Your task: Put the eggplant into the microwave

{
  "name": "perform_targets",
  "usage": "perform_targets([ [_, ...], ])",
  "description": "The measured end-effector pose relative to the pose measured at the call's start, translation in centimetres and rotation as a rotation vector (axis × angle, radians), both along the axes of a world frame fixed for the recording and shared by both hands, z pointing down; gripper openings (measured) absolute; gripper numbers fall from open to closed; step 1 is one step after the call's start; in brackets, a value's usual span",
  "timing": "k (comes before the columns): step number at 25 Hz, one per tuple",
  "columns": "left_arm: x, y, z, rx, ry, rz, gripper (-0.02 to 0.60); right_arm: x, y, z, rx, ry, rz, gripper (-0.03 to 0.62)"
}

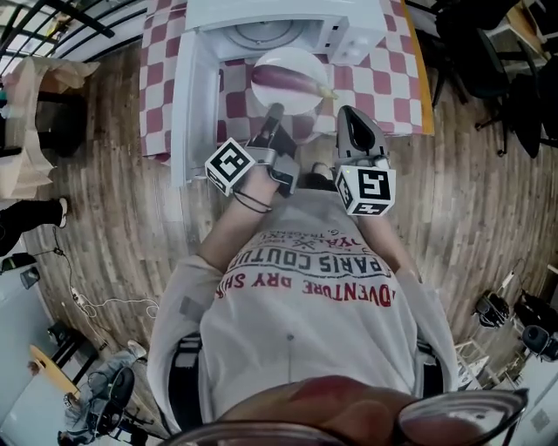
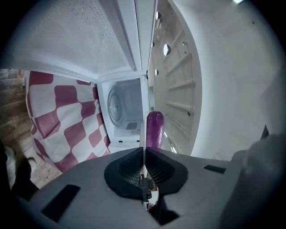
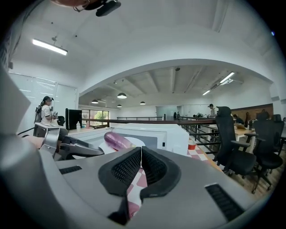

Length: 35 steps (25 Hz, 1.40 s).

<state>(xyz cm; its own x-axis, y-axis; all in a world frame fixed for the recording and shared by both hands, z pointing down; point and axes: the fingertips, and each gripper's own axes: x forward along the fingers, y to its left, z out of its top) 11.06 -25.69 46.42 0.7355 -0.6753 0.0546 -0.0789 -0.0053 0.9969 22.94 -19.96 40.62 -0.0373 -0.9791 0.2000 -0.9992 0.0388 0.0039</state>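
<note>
A purple eggplant (image 1: 286,78) lies on a white plate (image 1: 298,111) just in front of the open white microwave (image 1: 349,26). My left gripper (image 1: 274,120) is shut on the plate's near rim. In the left gripper view the plate's rim (image 2: 144,134) shows as a thin edge between the pads, with the eggplant (image 2: 155,129) beyond it and the microwave's cavity (image 2: 125,107) ahead. My right gripper (image 1: 347,115) hovers beside the plate, shut and holding nothing. The right gripper view shows its closed pads (image 3: 141,156), the eggplant (image 3: 117,141) and the microwave (image 3: 156,134).
The microwave door (image 1: 187,96) stands swung open at the left. The red-and-white checkered cloth (image 1: 388,78) covers the table. Black office chairs (image 3: 234,143) stand to the right, on the wooden floor. A person (image 3: 46,109) stands far off at the left.
</note>
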Motion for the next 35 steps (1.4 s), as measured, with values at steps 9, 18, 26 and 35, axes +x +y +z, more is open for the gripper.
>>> perform_targets([
  [9, 0.1, -5.3, 1.9, -0.049, -0.024, -0.17, 0.035, 1.6, -7.9, 0.8, -0.007, -0.007, -0.157, 0.026],
  [18, 1.2, -9.8, 6.0, -0.079, -0.057, -0.258, 0.035, 3.0, -14.2, 3.5, -0.037, 0.03, -0.274, 0.026],
  [26, 0.8, -13.0, 10.4, -0.112, -0.091, -0.289, 0.035, 3.5, -16.9, 6.4, -0.079, 0.035, -0.293, 0.026],
  [35, -0.2, -16.5, 14.3, -0.182, -0.072, -0.329, 0.035, 2.2, -19.2, 8.5, -0.123, 0.019, -0.317, 0.027],
])
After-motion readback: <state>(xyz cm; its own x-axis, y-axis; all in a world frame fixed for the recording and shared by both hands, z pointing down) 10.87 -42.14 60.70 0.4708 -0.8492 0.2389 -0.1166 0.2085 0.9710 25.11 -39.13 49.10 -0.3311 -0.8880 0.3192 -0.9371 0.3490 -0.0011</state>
